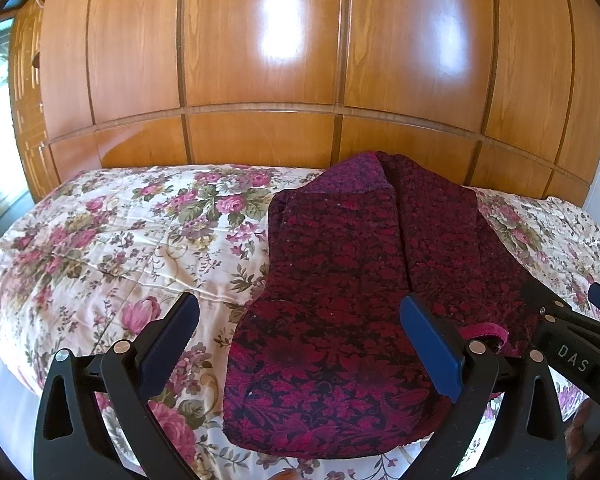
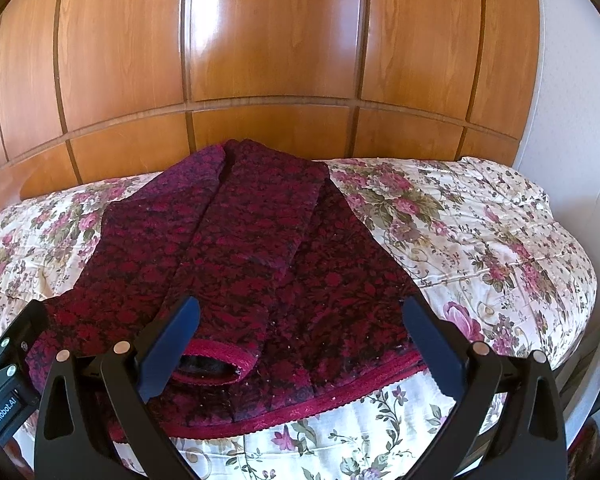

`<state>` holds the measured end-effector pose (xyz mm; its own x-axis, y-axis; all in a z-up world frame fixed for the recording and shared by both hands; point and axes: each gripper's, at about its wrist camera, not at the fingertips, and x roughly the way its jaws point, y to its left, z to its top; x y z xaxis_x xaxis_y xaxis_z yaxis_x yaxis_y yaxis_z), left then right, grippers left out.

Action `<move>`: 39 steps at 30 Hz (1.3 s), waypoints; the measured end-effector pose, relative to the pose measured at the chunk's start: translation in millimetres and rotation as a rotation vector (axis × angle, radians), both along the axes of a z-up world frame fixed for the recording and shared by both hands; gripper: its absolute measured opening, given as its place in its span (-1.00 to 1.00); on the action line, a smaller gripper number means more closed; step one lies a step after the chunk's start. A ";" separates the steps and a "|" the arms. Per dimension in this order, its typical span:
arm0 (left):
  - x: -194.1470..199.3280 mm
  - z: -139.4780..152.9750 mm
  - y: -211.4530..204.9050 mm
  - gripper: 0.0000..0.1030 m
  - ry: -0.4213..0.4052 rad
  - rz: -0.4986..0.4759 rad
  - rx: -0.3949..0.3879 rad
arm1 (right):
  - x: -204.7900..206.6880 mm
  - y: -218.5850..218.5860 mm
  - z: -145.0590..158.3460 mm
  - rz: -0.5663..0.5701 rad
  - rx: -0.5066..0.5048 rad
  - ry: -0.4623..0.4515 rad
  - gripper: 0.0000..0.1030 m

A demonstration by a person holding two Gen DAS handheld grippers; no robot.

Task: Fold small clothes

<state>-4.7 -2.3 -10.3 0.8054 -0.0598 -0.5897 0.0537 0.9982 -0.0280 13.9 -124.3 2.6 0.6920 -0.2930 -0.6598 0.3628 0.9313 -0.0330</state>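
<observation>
A dark red and black flower-patterned knit garment [image 1: 340, 288] lies on the bed, with both sleeves folded lengthwise over its body. In the right wrist view the same garment [image 2: 236, 248] shows a red-trimmed cuff [image 2: 216, 360] and a red hem [image 2: 340, 392] at the near edge. My left gripper [image 1: 300, 344] hovers open over the garment's near left part, with nothing between its fingers. Over the cuff and hem hangs my right gripper [image 2: 300, 344], also open and empty. The right gripper's body [image 1: 572, 332] shows at the right edge of the left wrist view.
The bed carries a cream bedspread with pink flowers [image 1: 120, 240], which spreads wide to the left and to the right [image 2: 480, 240] of the garment. A glossy wooden panelled wall [image 1: 300, 60] stands behind the bed. A white wall [image 2: 572, 100] is at the right.
</observation>
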 end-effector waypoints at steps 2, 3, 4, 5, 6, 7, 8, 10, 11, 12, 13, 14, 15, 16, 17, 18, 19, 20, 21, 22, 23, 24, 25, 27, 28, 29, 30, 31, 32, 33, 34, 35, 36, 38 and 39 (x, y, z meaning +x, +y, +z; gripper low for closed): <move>0.0 -0.1 0.0 0.93 0.000 0.000 0.002 | -0.6 -0.2 0.2 -0.001 0.001 -0.001 0.96; 0.8 0.1 1.0 0.93 0.000 0.000 0.002 | -0.2 -0.2 -0.1 0.001 0.001 0.000 0.96; 0.4 0.3 1.1 0.93 0.000 -0.001 0.003 | -0.6 -0.4 0.1 0.002 0.002 -0.002 0.96; 0.2 0.4 1.4 0.93 -0.001 -0.002 0.004 | -0.4 -0.5 -0.2 0.002 0.002 -0.003 0.96; 0.2 0.7 1.7 0.93 -0.001 -0.002 0.006 | -0.6 -0.7 -0.3 0.002 0.002 -0.003 0.96; 0.0 0.7 1.6 0.93 -0.001 -0.003 0.007 | -0.7 -0.8 -0.4 0.004 0.003 -0.002 0.96; -0.1 0.6 1.8 0.93 -0.001 -0.003 0.008 | -1.0 -0.8 -0.4 0.005 0.004 -0.002 0.96; 0.1 0.8 1.6 0.93 0.000 -0.003 0.007 | -0.9 -1.0 -0.3 0.005 0.003 -0.002 0.96; -0.1 0.8 1.9 0.93 0.001 -0.003 0.007 | -1.0 -1.2 -0.3 0.005 0.005 -0.003 0.96; -0.4 0.8 2.0 0.93 0.000 -0.004 0.006 | -0.9 -0.9 -0.3 0.004 0.004 -0.003 0.96; -0.2 0.8 1.3 0.93 0.000 -0.004 0.007 | -1.2 -1.3 -0.6 0.002 0.006 -0.001 0.96; -0.4 0.8 1.7 0.93 0.000 -0.006 0.009 | -0.5 -1.4 -0.8 0.001 0.007 0.000 0.96; -0.3 0.8 1.5 0.93 0.001 -0.007 0.010 | 0.2 -1.7 -1.0 -0.001 0.007 0.000 0.96; -0.2 0.9 1.0 0.93 0.002 -0.008 0.012 | 0.0 -1.9 -1.2 -0.003 0.007 0.000 0.96; -0.1 0.9 0.3 0.93 0.002 -0.010 0.014 | -0.2 -2.1 -1.2 -0.003 0.007 0.000 0.96; -0.2 0.7 0.6 0.93 0.003 -0.012 0.017 | -0.3 -2.7 -1.6 -0.004 0.007 0.001 0.96; 0.0 0.8 -0.5 0.93 0.003 -0.012 0.016 | -0.3 -3.1 -1.7 -0.006 0.007 0.002 0.96; -0.1 0.7 -0.6 0.93 0.004 -0.012 0.017 | -0.2 -3.8 -1.8 -0.007 0.008 0.002 0.97; -0.1 0.3 -1.2 0.93 0.004 -0.013 0.019 | -0.1 -4.7 -1.9 -0.008 0.009 0.003 0.97; 0.0 0.1 -1.5 0.93 0.005 -0.013 0.022 | -0.3 -5.5 -2.1 -0.010 0.011 0.003 0.97; 0.1 0.0 -2.0 0.93 0.005 -0.014 0.021 | -0.4 -6.6 -2.6 -0.012 0.014 0.004 0.96; 0.0 -0.5 -1.5 0.93 0.008 -0.015 0.022 | -0.4 -7.3 -3.1 -0.014 0.015 0.006 0.96; 0.1 -0.4 -2.4 0.93 0.009 -0.015 0.022 | -0.3 -8.3 -3.7 -0.015 0.017 0.008 0.97; 0.7 -1.7 -4.0 0.93 0.013 -0.020 0.028 | -0.5 -11.3 -4.3 -0.016 0.022 0.010 0.96; 1.3 -2.9 -5.2 0.93 0.016 -0.025 0.032 | -0.6 -12.9 -4.5 -0.017 0.025 0.010 0.96; 1.9 -4.4 -5.3 0.93 0.020 -0.031 0.034 | -1.0 -15.1 -5.0 -0.018 0.032 0.011 0.96; 2.1 -6.2 -5.7 0.93 0.026 -0.041 0.039 | -1.3 -17.5 -5.7 -0.019 0.041 0.011 0.97; 3.1 -8.2 -7.4 0.93 0.032 -0.052 0.044 | -1.8 -20.8 -6.8 -0.014 0.061 0.010 0.97; 3.4 -10.6 -9.1 0.93 0.043 -0.073 0.052 | -2.6 -24.1 -7.6 -0.002 0.089 0.008 0.96; 3.5 -13.1 -11.3 0.93 0.055 -0.101 0.061 | -3.4 -29.2 -9.2 0.016 0.138 0.004 0.96; 2.3 -16.4 -13.7 0.93 0.065 -0.134 0.077 | -3.6 -34.0 -10.8 0.033 0.185 0.001 0.96; 0.3 -19.4 -16.3 0.93 0.067 -0.159 0.095 | -3.8 -41.8 -14.5 0.059 0.267 -0.001 0.96; -2.8 -22.4 -18.5 0.93 0.063 -0.178 0.114 | -3.4 -49.7 -19.4 0.082 0.351 0.003 0.96; -9.0 -30.0 -24.2 0.93 0.053 -0.229 0.155 | -1.7 -61.3 -28.2 0.102 0.469 0.012 0.96; -10.6 -33.4 -27.1 0.92 0.051 -0.246 0.173 | 0.5 -63.7 -30.9 0.109 0.500 0.015 0.95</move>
<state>-15.4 -29.4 -43.7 0.7479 -0.1448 -0.6478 0.2977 0.9454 0.1324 14.4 -188.1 -28.3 0.6903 0.1349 -0.7109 0.2654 0.8668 0.4221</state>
